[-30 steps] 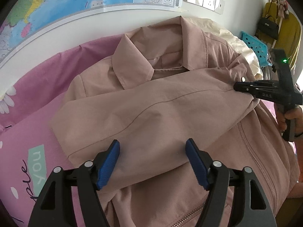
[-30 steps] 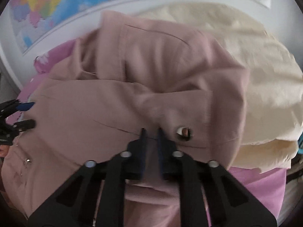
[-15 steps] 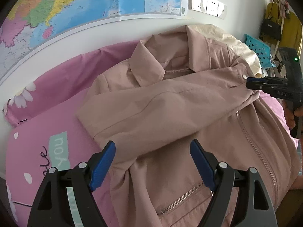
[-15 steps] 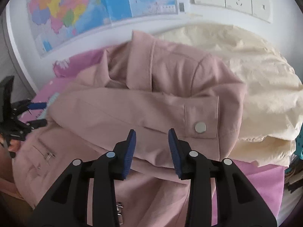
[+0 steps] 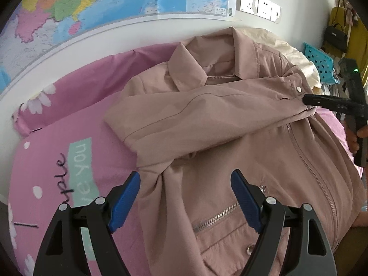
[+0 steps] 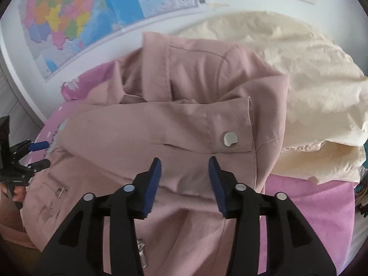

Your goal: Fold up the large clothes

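Dusty-pink jacket [image 5: 230, 142] lies spread face-up on a pink bedspread [image 5: 57, 151] in the left wrist view, collar toward the far wall and one sleeve [image 5: 195, 115] folded across the chest from left to right. The left gripper [image 5: 185, 197] hovers above the near left part of the jacket with its blue-padded jaws wide apart and nothing between them; a zippered pocket [image 5: 214, 218] lies just below and between them. At the right edge, the right gripper [image 5: 308, 99] reaches in toward the sleeve cuff, its tip just beside the cuff's snap button [image 5: 299, 89]. A colourful wall map [image 5: 92, 7] and white wall sockets [image 5: 257, 5] sit on the far wall, and a turquoise basket [image 5: 319, 59] stands far right. In the right wrist view, the jacket [image 6: 161, 138] fills the centre, the folded sleeve's cuff [image 6: 230, 128] and its silver snap [image 6: 230, 139] just beyond the tool. The right gripper [image 6: 185, 179] has its jaws apart, just above the fabric near the cuff, gripping nothing. A cream garment [image 6: 299, 80] is heaped to the right, touching the jacket's shoulder. The left gripper [image 6: 38, 155] shows small at the left edge, jaws apart.
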`<state>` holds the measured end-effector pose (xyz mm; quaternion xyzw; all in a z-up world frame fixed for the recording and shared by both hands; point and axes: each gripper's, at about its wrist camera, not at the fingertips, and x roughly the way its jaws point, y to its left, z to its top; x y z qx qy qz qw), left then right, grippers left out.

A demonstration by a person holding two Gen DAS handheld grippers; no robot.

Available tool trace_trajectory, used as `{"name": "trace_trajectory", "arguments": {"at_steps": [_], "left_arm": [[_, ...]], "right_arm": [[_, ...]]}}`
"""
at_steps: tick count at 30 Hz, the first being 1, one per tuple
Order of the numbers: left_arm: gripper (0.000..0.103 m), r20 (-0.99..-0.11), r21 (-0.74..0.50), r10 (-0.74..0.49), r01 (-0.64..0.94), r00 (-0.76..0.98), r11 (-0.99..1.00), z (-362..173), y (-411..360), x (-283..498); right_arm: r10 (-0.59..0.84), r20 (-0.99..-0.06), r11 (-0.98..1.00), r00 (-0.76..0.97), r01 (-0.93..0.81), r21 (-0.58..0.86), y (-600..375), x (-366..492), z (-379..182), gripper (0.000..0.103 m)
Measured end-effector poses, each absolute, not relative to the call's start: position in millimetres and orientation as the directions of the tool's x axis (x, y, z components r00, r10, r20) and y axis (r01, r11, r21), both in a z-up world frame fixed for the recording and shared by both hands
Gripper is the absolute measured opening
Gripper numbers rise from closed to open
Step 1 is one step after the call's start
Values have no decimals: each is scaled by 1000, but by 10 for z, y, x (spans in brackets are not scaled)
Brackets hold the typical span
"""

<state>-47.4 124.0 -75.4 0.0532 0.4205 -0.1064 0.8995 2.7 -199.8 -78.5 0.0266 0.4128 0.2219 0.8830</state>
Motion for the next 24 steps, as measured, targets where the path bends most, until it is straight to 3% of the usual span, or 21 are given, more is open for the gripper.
{"name": "trace_trajectory", "arguments": {"at_steps": [5,17,24], "left_arm": [[85,-751,-20,-150,205,643,979,-687,1339,-698],[85,-756,-123,-175,127,631,984,-764,1712,-1199],[86,-774,-243,-258,104,578,964,-950,1856,-1417]], "right_arm": [[462,-690,875,557,-415,251,-1975,-238,-664,52],[508,-686,852,521,-420,313,-1992,-689,-729,59],[518,-666,853,537,-382,356,-2263,-1017,-739,75]]}}
